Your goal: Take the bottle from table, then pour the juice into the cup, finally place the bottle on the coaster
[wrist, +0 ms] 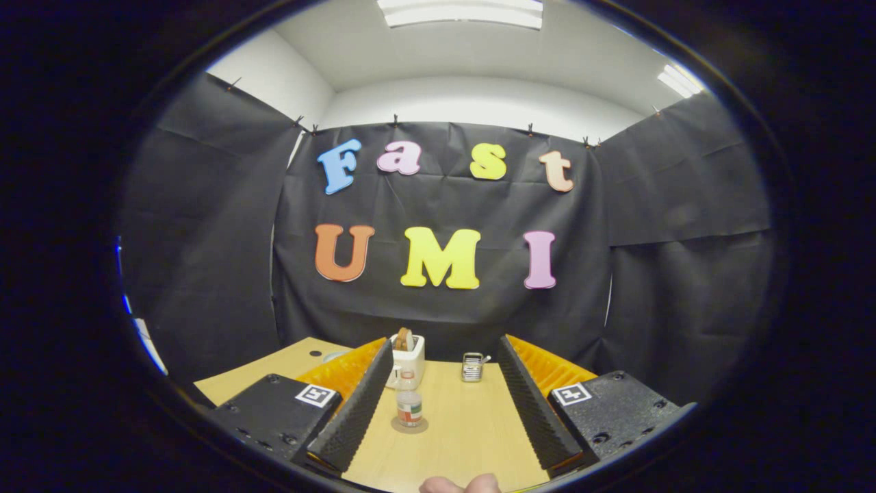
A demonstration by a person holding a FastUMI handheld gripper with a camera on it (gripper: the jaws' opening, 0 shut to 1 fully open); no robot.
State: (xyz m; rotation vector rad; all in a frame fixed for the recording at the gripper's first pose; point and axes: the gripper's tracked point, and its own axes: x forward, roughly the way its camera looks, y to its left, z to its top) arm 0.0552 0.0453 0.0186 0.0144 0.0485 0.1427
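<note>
Just ahead of the wide-spread tool (445, 404), bottle (409, 408) on coaster (409, 426).

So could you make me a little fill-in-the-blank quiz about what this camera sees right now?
1. The small bottle stands on a round ____.
2. The gripper has its fingers spread ____, holding nothing.
3. The bottle stands ____ the two fingers, nearer the left one.
4. Beyond the bottle, a white holder sits on the wooden ____.

Missing words: coaster; open; between; table
</note>
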